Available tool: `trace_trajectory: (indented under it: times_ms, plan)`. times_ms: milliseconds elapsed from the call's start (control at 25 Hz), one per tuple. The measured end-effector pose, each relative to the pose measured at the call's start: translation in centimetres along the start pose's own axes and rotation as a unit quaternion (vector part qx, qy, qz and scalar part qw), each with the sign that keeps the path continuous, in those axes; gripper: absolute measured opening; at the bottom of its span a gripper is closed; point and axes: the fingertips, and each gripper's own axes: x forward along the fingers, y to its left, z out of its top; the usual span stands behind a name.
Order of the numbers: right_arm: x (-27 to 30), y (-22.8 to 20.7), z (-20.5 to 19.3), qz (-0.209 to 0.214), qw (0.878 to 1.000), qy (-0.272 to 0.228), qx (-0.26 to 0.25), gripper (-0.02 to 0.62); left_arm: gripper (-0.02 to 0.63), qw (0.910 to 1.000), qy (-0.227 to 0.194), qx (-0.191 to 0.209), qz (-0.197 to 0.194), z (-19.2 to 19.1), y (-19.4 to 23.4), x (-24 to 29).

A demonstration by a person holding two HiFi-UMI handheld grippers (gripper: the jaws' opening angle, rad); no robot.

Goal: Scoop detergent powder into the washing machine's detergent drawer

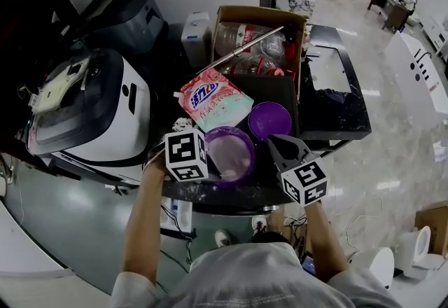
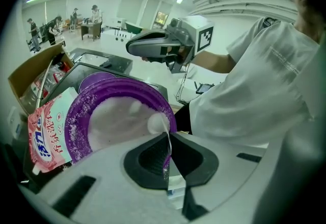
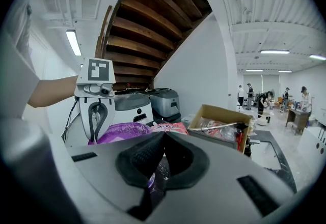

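Note:
A purple tub (image 1: 241, 140) of white powder (image 2: 117, 121) stands on the dark counter in front of me. Its purple lid (image 1: 269, 120) lies just behind it to the right. A pink detergent bag (image 1: 210, 100) leans behind the tub. My left gripper (image 2: 168, 139) is shut on the thin handle of a small white scoop (image 2: 155, 122), whose bowl sits over the powder at the tub's near rim. My right gripper (image 1: 274, 142) hovers by the tub's right side, above the rim, jaws together with nothing seen between them. No detergent drawer shows.
A white machine with a dark top (image 1: 91, 110) stands to the left, a grey one (image 1: 122, 16) behind it. A cardboard box (image 1: 259, 40) of bottles sits behind the bag. A dark sink unit (image 1: 329, 75) lies to the right. The counter's front edge is near me.

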Motion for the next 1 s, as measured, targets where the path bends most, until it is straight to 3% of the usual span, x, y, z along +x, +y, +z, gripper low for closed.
trace_trajectory:
  times_ms: [160, 280, 560, 800, 1000]
  plan:
    - [-0.2, 0.5, 0.0, -0.005, 1.0, 0.0, -0.001, 0.005, 0.015, 0.9996, -0.019, -0.01, 0.017, -0.2, 0.3, -0.2]
    - [-0.3, 0.8, 0.1, -0.01, 1.0, -0.001, -0.001, 0.005, 0.014, 0.9972, -0.057, -0.033, 0.035, -0.4, 0.8, -0.5]
    - [-0.7, 2.2, 0.1, -0.011, 1.0, -0.001, -0.008, 0.005, 0.014, 0.9764, -0.166, -0.113, 0.08, -0.8, 1.8, -1.2]
    - [-1.3, 3.2, 0.6, -0.017, 1.0, -0.007, -0.011, 0.005, 0.014, 0.9473, -0.261, -0.159, 0.097, -0.8, 2.0, -2.3]
    - [-1.8, 3.7, 1.2, -0.021, 1.0, -0.013, -0.018, 0.005, 0.014, 0.9088, -0.349, -0.192, 0.125, -0.7, 2.7, -3.5]
